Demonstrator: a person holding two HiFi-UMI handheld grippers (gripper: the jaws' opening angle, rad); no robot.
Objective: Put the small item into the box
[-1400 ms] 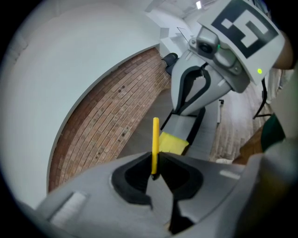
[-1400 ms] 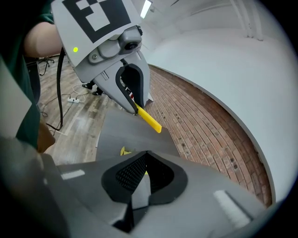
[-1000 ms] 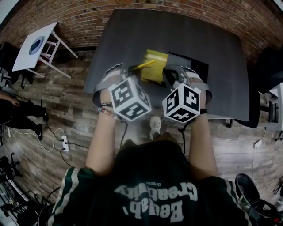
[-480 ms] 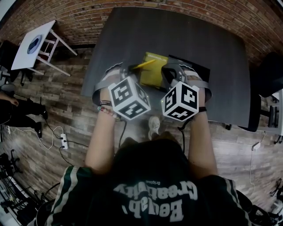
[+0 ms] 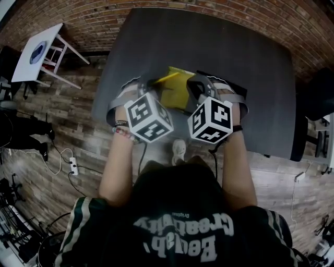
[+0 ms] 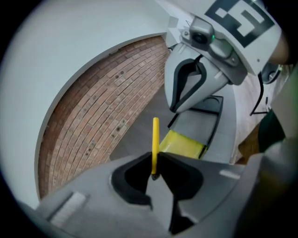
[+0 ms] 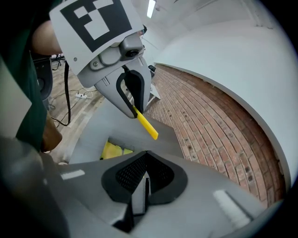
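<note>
A thin yellow stick (image 5: 168, 77) is clamped at one end by my left gripper (image 5: 151, 82), its free end pointing over the open yellow box (image 5: 175, 93) on the dark table (image 5: 209, 41). In the left gripper view the stick (image 6: 155, 142) rises straight from the shut jaws of the left gripper (image 6: 154, 175), with the box (image 6: 185, 144) beyond and below. My right gripper (image 5: 198, 84) hovers at the box's right side; its jaws (image 7: 145, 179) are closed with nothing seen between them. The right gripper view shows the stick (image 7: 145, 123) above the box (image 7: 113, 150).
A black flat lid or tray (image 5: 233, 83) lies right of the yellow box. The table's near edge (image 5: 261, 154) runs just under my hands. A white side table (image 5: 37, 52) stands on the wooden floor at far left. A brick wall (image 5: 104, 15) lies behind.
Both grippers and the stick have drifted slightly left and nearer the box; the left gripper's hold on the stick is unchanged.
</note>
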